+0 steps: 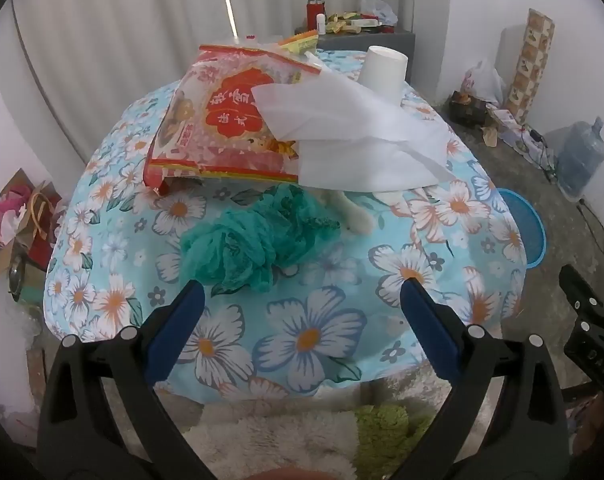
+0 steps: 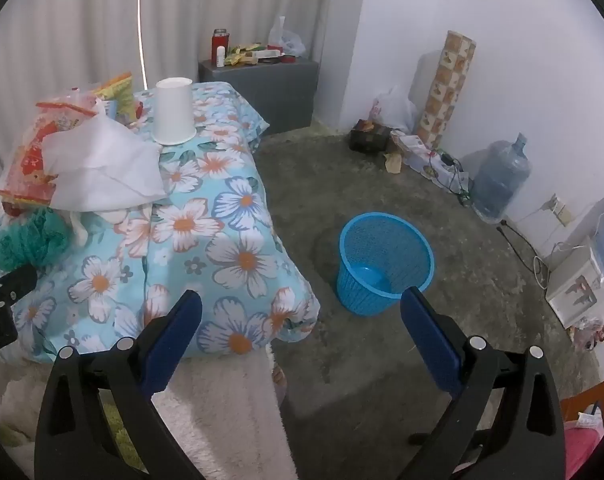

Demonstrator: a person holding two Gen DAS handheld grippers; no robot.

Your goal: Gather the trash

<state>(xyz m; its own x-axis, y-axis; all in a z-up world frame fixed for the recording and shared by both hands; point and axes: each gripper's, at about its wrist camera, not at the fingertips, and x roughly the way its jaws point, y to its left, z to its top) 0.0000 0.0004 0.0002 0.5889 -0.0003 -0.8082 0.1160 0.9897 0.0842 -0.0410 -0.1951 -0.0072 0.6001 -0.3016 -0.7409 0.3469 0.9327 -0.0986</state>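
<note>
Both grippers hang over a low table draped in a blue flowered cloth [image 1: 302, 332], each tilted downward with its claw released and nothing between the blue pads. In the left wrist view the left gripper [image 1: 302, 292] frames the cloth at 6 o'clock, and a crumpled teal net [image 1: 254, 244] lies just beyond its left fingertip, toward 11 o'clock from the jaws. Farther up at 12 o'clock a red and gold snack bag [image 1: 218, 120] lies tilted, with a white tissue [image 1: 353, 140] spread over its right part and reaching down onto the cloth. Behind the tissue, at 1 o'clock, a white paper cup [image 1: 383, 68] stands upside down. The rim of the blue mesh bin [image 1: 531, 228] peeks past the table edge at 3 o'clock. In the right wrist view the right gripper [image 2: 302, 304] straddles the table corner and the bare grey floor [image 2: 381, 360]; the bin [image 2: 385, 264] stands upright on the floor at 1 o'clock from the jaws, near the right fingertip and apart from the table. The trash heap sits at 10 o'clock on the cloth there, the cup [image 2: 173, 112] upside down behind it.
</note>
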